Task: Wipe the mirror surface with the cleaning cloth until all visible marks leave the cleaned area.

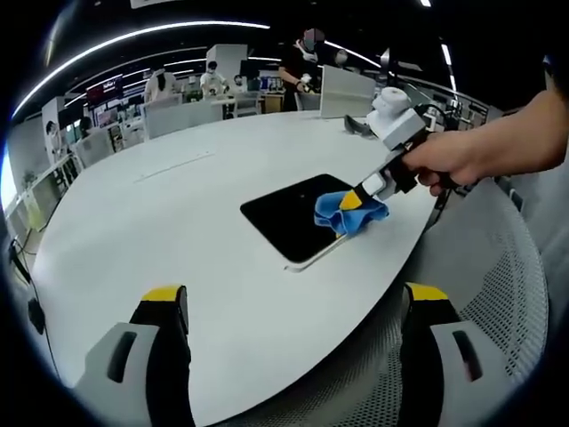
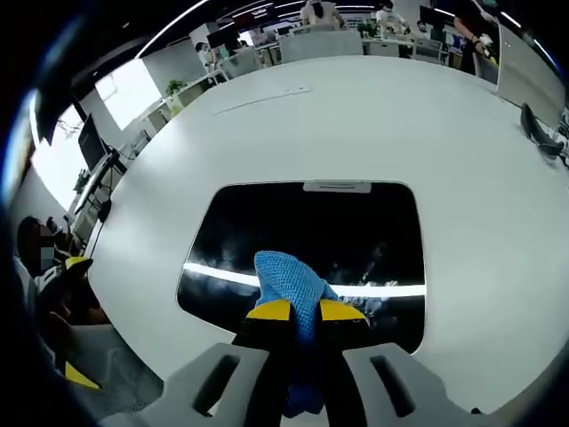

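Left gripper view:
left tongs (image 1: 293, 307): jaws stand wide apart with nothing between them, held above the near edge of the white tabletop (image 1: 160, 205).
mirror (image 1: 293, 218): a dark rounded rectangle lying flat on the tabletop, ahead of the left tongs and well apart from them.
right tongs (image 1: 363, 194): come in from the right in a person's hand (image 1: 449, 160), tips down on the mirror's right end, clamped on the cleaning cloth (image 1: 348, 213).
cleaning cloth: blue, bunched, pressed on the mirror just under the right tongs.

Right gripper view:
right tongs (image 2: 305, 310): jaws nearly together, gripping the cleaning cloth (image 2: 289, 285) between the yellow tips.
mirror (image 2: 338, 236): directly ahead of and under the tips; faint smears show on the dark glass to the right of the cloth.
left tongs (image 2: 71, 320): yellow-tipped, at the far left edge beyond the tabletop (image 2: 444, 124).
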